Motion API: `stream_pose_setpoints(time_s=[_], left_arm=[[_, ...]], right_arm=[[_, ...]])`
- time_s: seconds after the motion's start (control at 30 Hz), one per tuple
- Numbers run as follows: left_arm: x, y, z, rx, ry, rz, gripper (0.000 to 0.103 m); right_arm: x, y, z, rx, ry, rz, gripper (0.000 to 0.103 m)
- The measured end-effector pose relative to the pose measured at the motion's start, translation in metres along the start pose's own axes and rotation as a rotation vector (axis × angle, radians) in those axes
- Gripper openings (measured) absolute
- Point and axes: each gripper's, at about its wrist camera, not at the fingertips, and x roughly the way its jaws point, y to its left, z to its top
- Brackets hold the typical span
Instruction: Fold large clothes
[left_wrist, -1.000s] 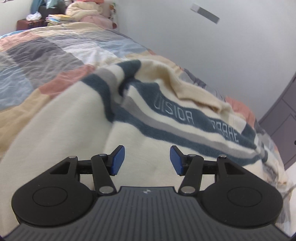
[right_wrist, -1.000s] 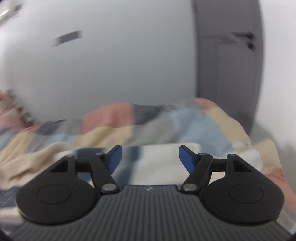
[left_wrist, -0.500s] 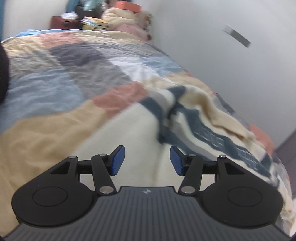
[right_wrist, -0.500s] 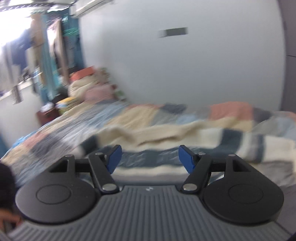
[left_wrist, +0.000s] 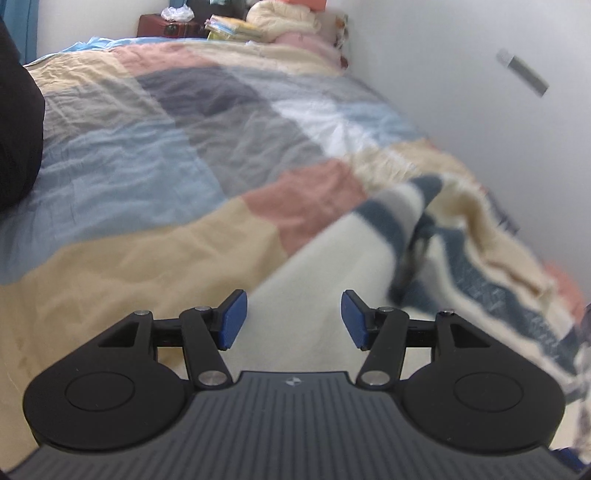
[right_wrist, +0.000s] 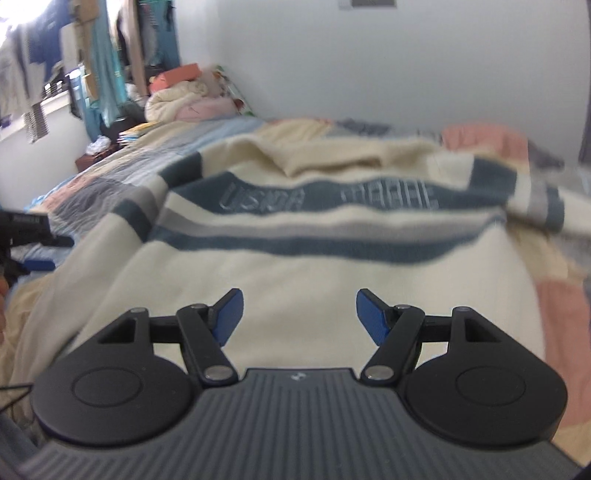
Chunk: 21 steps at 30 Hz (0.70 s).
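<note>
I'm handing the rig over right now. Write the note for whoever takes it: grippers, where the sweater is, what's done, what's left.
Left gripper: open, empty, over the sweater's plain cream side near the quilt.
Right gripper: open, empty, over the sweater's cream lower body.
Sweater: cream with blue and grey stripes, lying spread on the bed, lettered blue band facing up; fabric bunched near the collar and at the sleeve by the wall.
Done: no fold visible; nothing gripped.
Left: smooth the bunched parts, fold in the sleeves, then fold the body. Which edge to take first is your call.
</note>
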Motion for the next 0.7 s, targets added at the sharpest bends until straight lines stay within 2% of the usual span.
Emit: stream_pose_setpoints(time_s=[0.1,0.13,0.2,0.23,0.27,0.37,0.47,0.6,0.7], left_arm=[[0.012,-0.001,-0.006,0.016,0.009,0.044,0.062],[0.013,-0.002,-0.008,0.027,0.008,0.052,0.058],[0.012,-0.007,-0.012,0.067,-0.003,0.047,0.036],[0.01,-0.01,-0.013,0.089,-0.005,0.036,0.02],[0.008,-0.013,-0.013,0.112,-0.006,0.038,0.01],[-0.003,-0.016,-0.006,0.128,-0.016,0.04,0.007],[-0.013,-0.015,0.017,0.122,-0.024,0.05,0.006],[-0.026,-0.021,0.067,0.197,-0.07,0.109,0.006],[-0.031,-0.035,0.11,0.291,-0.119,0.187,0.005]], right_arm=[[0.008,-0.011,0.0,0.046,0.006,-0.018,0.07],[0.008,-0.014,0.001,0.062,0.001,-0.017,0.07],[0.009,-0.019,0.003,0.088,-0.011,-0.016,0.07],[0.01,-0.023,0.004,0.096,-0.016,-0.015,0.07],[0.013,-0.025,0.005,0.101,-0.018,-0.014,0.07],[0.017,-0.03,0.008,0.112,-0.018,-0.011,0.07],[0.019,-0.035,0.008,0.13,-0.009,0.001,0.07],[0.025,-0.04,0.009,0.158,-0.002,0.024,0.07],[0.032,-0.041,0.012,0.176,-0.003,0.047,0.07]])
